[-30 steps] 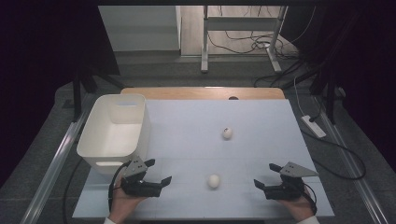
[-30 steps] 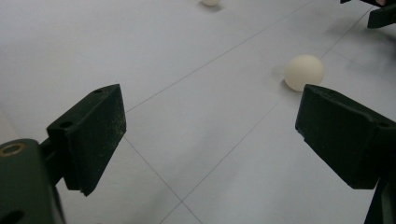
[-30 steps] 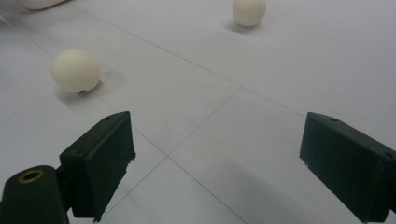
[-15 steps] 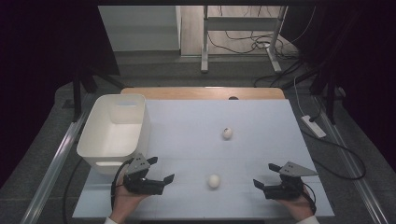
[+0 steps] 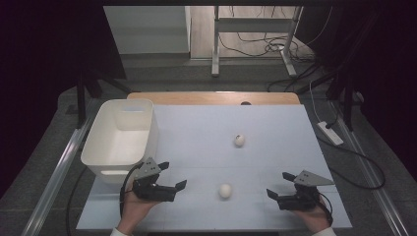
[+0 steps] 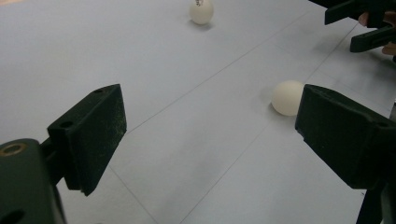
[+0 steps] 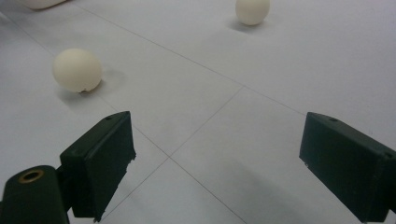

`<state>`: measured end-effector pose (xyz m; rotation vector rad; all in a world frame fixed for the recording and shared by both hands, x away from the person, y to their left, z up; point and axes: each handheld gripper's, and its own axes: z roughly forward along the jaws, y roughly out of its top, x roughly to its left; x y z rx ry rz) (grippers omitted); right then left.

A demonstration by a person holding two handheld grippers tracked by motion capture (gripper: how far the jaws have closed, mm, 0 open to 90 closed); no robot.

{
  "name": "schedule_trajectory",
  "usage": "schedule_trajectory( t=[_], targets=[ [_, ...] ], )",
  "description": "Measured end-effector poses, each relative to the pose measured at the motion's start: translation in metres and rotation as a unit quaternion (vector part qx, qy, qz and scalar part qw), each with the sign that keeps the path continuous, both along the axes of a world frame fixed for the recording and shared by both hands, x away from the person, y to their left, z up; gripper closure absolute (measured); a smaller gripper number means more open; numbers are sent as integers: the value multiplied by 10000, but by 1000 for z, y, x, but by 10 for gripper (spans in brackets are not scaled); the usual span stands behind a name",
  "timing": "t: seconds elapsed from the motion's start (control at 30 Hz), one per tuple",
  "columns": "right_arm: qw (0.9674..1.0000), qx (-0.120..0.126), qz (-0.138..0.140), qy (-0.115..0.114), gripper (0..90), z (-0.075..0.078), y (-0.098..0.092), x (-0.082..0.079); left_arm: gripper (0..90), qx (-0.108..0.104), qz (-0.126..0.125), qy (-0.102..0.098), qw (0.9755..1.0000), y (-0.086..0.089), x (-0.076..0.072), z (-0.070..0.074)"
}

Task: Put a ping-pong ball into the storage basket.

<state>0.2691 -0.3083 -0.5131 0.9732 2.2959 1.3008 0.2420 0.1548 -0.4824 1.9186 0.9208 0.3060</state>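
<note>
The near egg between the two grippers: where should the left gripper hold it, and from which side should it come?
Probably across the middle of the near egg, at its widest girth. It lies on its side on the table, free all around. The left gripper is open and already points toward it, so a low approach from the person's left, one jaw on each side, looks best.

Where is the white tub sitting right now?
In the high view, the white tub stands at the table's left edge, just beyond the left gripper.

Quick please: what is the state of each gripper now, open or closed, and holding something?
Left gripper: open, holding nothing.
Right gripper: open, holding nothing.
</note>
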Motion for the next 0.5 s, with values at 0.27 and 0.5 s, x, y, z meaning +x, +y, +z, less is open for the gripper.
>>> schedule_trajectory(
  t=[0.27, 0.5],
  targets=[
    [10000, -12, -8, 13, 100, 0, 0, 0, 97, -22, -57, 16, 10000, -4, 3, 3],
    [10000, -13, -3, 21, 100, -1, 0, 1, 98, -6, -113, 25, 9999, -8, 6, 6]
  ],
)
